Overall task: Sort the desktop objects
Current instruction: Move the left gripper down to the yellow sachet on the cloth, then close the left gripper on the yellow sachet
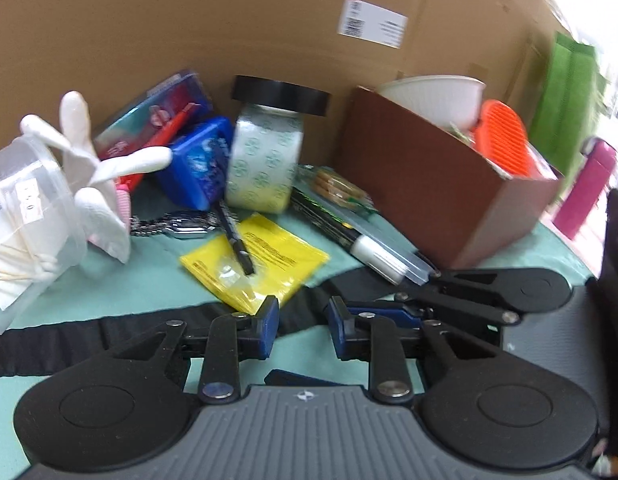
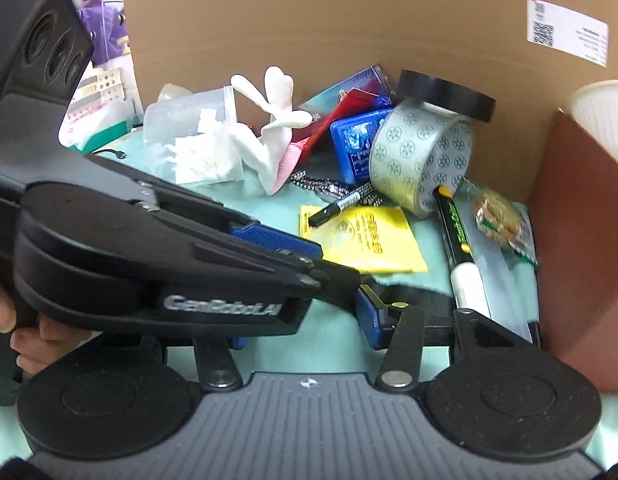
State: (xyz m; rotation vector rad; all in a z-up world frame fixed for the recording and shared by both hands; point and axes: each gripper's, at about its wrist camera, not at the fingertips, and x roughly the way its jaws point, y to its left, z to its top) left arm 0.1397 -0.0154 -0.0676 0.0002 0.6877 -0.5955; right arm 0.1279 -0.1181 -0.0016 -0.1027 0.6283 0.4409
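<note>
My left gripper [image 1: 303, 326] is open and empty, low over the teal mat just short of a yellow packet [image 1: 255, 266] with a black pen [image 1: 235, 236] lying on it. A patterned tape roll [image 1: 265, 162] with a black tape roll [image 1: 281, 94] on top stands behind. My right gripper [image 2: 305, 320] is open; the left gripper's body [image 2: 169, 268] crosses in front of it and hides its left finger. A green-black marker [image 2: 457, 240] lies on a clear case [image 2: 495, 272] beside the brown box [image 2: 581, 240].
A white glove [image 1: 93, 168], a clear tub of paper slips [image 1: 25, 212], a blue box [image 1: 197, 160], a watch [image 1: 181, 228], a biscuit pack [image 1: 341, 190] and a black strap [image 1: 69, 340] lie around. The brown box [image 1: 437, 192] holds a bowl and an orange item. A cardboard wall [image 1: 229, 20] stands behind.
</note>
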